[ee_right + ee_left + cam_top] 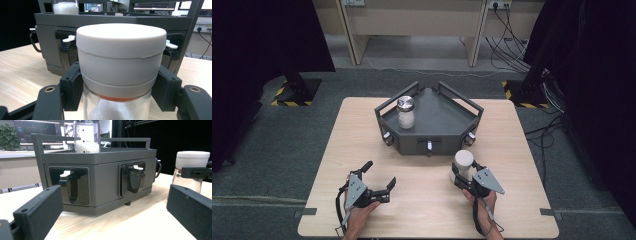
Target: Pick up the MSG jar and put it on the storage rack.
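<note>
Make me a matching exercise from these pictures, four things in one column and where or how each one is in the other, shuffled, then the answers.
Things:
1. jar with metal lid
2. jar with white lid
3. left gripper
4. grey tray

States:
A. open, holding nothing
B. on the wooden table, beyond both grippers
C. standing inside the tray
D. clamped in the right gripper

Pairs: 1-C, 2-D, 3-A, 4-B

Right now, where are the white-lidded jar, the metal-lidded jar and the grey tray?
White-lidded jar (pixel 121 50), right gripper view, side of its lid.
Metal-lidded jar (pixel 405 104), high view, its lid top.
Grey tray (pixel 100 157), left gripper view, its front upper wall.
</note>
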`<state>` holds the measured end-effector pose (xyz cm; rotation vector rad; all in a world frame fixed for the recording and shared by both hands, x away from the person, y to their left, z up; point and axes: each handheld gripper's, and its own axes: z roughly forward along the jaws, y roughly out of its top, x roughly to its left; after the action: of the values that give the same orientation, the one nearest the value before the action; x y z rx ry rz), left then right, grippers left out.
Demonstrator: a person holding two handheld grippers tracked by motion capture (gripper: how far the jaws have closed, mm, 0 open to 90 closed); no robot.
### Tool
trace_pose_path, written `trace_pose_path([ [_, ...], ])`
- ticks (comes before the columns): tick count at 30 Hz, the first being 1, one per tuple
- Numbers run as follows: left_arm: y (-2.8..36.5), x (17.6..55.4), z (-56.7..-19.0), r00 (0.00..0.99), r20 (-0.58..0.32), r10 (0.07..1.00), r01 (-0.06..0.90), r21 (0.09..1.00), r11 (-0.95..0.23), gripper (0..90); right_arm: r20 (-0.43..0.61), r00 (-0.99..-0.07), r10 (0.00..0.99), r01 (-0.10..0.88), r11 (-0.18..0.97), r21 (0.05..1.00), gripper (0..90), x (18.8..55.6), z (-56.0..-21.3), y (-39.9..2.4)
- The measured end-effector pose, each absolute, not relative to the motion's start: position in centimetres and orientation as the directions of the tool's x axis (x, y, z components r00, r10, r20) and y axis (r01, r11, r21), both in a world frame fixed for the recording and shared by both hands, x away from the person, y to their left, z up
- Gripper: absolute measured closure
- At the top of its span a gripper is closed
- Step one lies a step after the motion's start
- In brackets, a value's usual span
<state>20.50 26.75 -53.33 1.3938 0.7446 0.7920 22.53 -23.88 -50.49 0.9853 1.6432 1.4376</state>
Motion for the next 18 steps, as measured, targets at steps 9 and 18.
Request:
trace_pose_path([
  [9, 26.7, 20.5, -53.4, 0.547, 0.008, 0.837, -0.046, 0.999, 0.021, 0.1, -0.042, -0.447, 0.893, 0.071, 0.082, 0.994, 35.2, 22.0, -49.3, -23.9],
  [18, 26.7, 20.4, -53.4, 0.547, 0.009, 0.837, -0.047, 0.999, 0.020, 0.1, -0.048, -0.474, 0.879, 0.062, 0.088, 0.994, 35.1, 21.6, -48.0, -23.8],
])
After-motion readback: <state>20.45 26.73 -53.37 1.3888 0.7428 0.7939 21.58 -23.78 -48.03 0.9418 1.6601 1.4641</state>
